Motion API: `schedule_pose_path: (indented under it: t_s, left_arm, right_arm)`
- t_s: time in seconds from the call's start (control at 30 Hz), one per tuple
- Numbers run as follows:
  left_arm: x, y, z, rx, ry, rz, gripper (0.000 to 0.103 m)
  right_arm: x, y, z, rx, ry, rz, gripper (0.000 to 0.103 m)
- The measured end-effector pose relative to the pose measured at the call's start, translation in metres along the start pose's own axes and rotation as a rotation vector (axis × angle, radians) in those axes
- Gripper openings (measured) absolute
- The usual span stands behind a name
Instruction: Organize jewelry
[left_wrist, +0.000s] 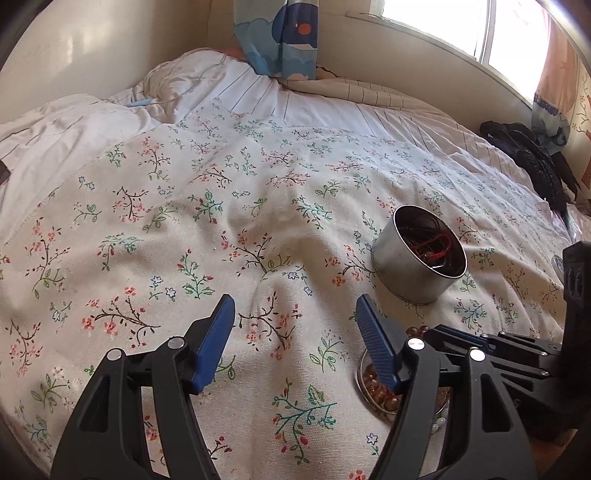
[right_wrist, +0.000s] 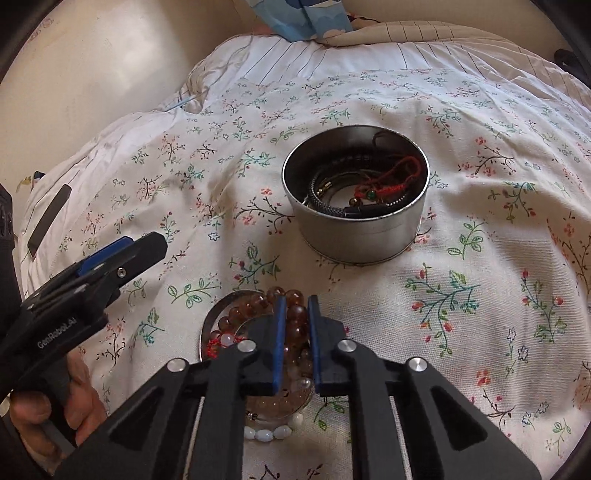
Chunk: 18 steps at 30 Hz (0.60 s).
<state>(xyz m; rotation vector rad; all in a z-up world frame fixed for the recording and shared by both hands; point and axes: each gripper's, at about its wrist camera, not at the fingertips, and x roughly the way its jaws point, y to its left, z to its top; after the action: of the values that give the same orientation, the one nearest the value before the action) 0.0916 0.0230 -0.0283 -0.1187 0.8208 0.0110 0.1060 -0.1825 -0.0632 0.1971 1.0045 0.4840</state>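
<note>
Clamping on the amber bead bracelet (right_wrist: 295, 314), the right hand-held gripper (right_wrist: 295, 306) pinches beads in the shallow lid (right_wrist: 210, 321) on the bed (right_wrist: 443, 295). Left hand-held gripper (left_wrist: 295, 317) hovers released, holding nothing. Next, I judge: lift and carry it to the round tin (right_wrist: 365, 232), minding snagged strands.

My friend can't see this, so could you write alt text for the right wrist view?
The right gripper pinches amber bead bracelets in a shallow dish on a floral bedspread; beyond stands a round metal tin holding cords.
</note>
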Motion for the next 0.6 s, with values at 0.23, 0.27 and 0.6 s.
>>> schedule_pose_path:
  t_s: [0.23, 0.27, 0.6]
  left_arm:
    - [0.003, -0.009, -0.004, 0.044, 0.021, -0.011, 0.065]
    - [0.004, -0.013, -0.005, 0.061, 0.024, -0.011, 0.065]
    - [0.007, -0.054, -0.019, 0.234, 0.069, -0.108, 0.065]
  right_arm:
    - [-0.054, -0.025, -0.013, 0.141, -0.152, 0.033, 0.012]
    - [-0.061, -0.029, -0.015, 0.161, -0.169, 0.027, 0.012]
    - [-0.081, -0.077, -0.029, 0.350, -0.220, -0.036, 0.012]
